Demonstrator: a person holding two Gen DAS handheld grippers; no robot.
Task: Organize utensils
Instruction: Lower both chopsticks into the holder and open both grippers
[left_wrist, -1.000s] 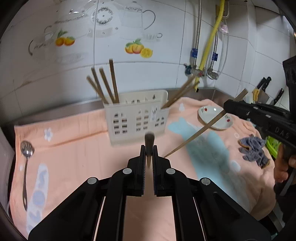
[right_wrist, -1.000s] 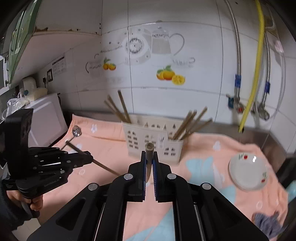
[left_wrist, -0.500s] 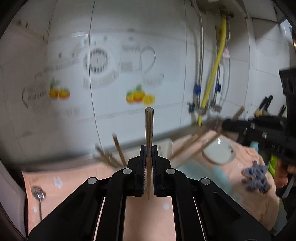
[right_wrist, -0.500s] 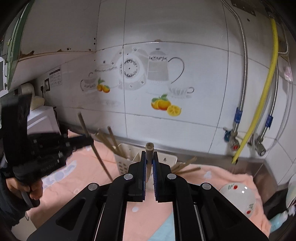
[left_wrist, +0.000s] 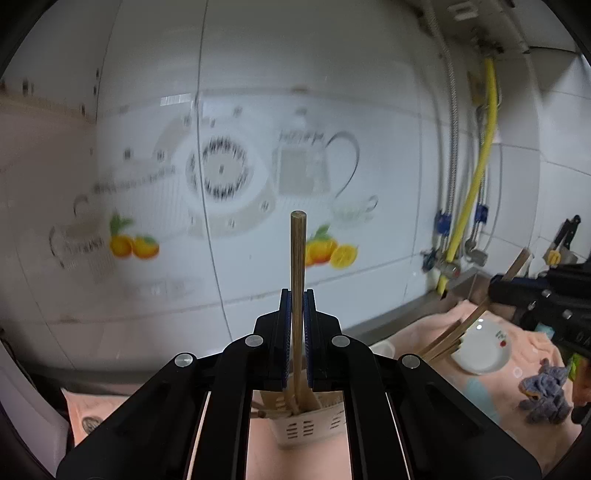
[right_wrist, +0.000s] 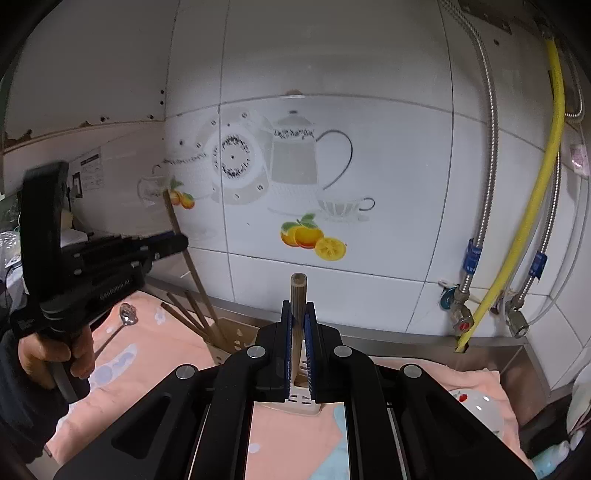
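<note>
Dim, even light — left view motion-blurred, perhaps; fisheye-bent edges, dark corners.

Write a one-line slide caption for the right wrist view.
Right gripper shut on a chopstick above the white holder; left gripper grips another.

tool (left_wrist: 297, 306): black | blue pads | silver screws | dark sleeve (right_wrist: 22, 413)

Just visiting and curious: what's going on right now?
Left tool shut on a chopstick. Right tool shut on another chopstick. Utensil holder below, nothing blocking.
</note>
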